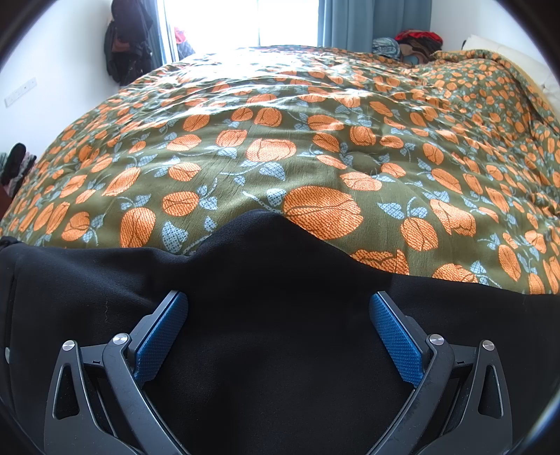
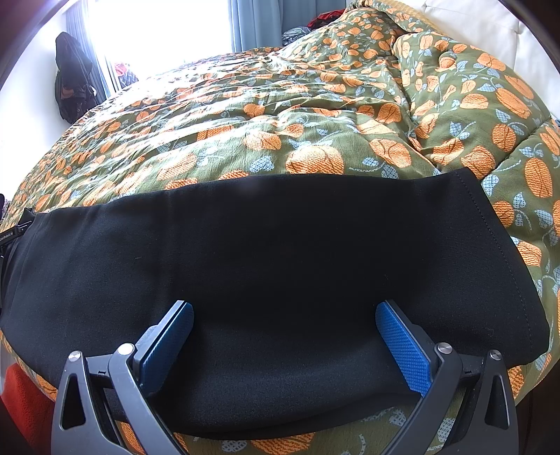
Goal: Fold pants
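Black pants (image 1: 273, 280) lie flat across the near edge of a bed, on an olive quilt (image 1: 280, 147) printed with orange flowers. In the left wrist view the cloth fills the lower half and rises to a peak in the middle. My left gripper (image 1: 278, 301) hovers over it, open, blue pads wide apart, nothing held. In the right wrist view the pants (image 2: 266, 245) run left to right, with a stitched hem edge (image 2: 497, 224) at the right end. My right gripper (image 2: 284, 311) is open above the near part of the cloth, empty.
The quilt (image 2: 280, 115) bunches into a heap at the far right (image 2: 455, 87). Dark clothes hang on the wall at left (image 1: 127, 45). A bright window with blue curtains (image 1: 350, 21) is behind the bed. Piled clothes (image 1: 416, 43) sit at the far corner. Something red (image 2: 24, 395) lies below the bed edge.
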A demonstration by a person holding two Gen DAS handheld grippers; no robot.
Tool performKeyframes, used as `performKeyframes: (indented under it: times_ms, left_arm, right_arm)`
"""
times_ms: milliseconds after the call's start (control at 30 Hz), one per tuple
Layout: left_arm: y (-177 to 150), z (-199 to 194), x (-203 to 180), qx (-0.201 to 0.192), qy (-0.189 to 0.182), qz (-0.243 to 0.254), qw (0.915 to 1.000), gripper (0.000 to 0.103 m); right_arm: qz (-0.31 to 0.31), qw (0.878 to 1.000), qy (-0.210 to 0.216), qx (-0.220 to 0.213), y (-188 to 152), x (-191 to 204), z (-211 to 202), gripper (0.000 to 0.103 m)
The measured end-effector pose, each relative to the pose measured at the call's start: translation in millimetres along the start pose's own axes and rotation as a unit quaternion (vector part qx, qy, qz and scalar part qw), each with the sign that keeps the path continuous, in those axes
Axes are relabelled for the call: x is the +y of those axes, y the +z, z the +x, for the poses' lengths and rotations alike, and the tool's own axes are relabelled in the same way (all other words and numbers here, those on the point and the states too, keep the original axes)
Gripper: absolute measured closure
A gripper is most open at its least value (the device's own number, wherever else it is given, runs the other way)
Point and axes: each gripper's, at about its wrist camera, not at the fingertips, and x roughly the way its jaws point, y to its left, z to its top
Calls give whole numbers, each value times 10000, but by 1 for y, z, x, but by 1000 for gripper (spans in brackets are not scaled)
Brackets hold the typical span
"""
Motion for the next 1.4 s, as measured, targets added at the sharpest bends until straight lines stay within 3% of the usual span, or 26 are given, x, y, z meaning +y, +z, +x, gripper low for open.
performKeyframes:
  times_ms: [167, 367, 633, 767, 900, 967, 1067, 1167, 1233, 1333, 1400]
  left_arm:
    - [0, 0, 0, 1, 1, -1, 10000, 0]
    - [0, 1, -1, -6, 9, 4, 10000, 0]
    - [2, 0, -1, -22, 5, -7, 10000, 0]
    - [2, 0, -1, -16, 6, -7, 10000, 0]
    - [4, 1, -1, 84, 1, -6, 10000, 1]
    - [8, -1, 0, 238, -63, 16, 9997, 1]
    - [11, -18, -3, 336, -81, -59, 9994, 3]
    - [8, -59, -27, 161, -558, 64, 9983, 3]
    - [6, -86, -58, 97, -1069, 324, 9937, 2]
    - [1, -107, -124, 222, -1909, 989, 9764, 2]
    - [-4, -106, -175, 288, -1953, 1581, 9675, 2]
  right_arm:
    - [-139, 9997, 169, 91, 5, -1, -15, 1]
    - [888, 9912, 920, -344, 5, -40, -55, 1]
    - [1479, 9845, 778, -534, 4, -107, -86, 2]
    - [2475, 9612, 1084, -563, -9, -155, -96, 4]
    - [3448, 9179, 1936, -330, -34, -176, -88, 12]
    - [3719, 9028, 2147, -227, -44, -178, -78, 12]
    - [3824, 8970, 2212, -156, -46, -179, -60, 18]
    - [3859, 8892, 2437, -328, -38, -178, -49, 19]
    - [3777, 8930, 2428, -298, -33, -175, -42, 19]
    - [3638, 9044, 2222, -157, -31, -171, -33, 25]
    - [3606, 9077, 2139, -148, -30, -170, -30, 31]
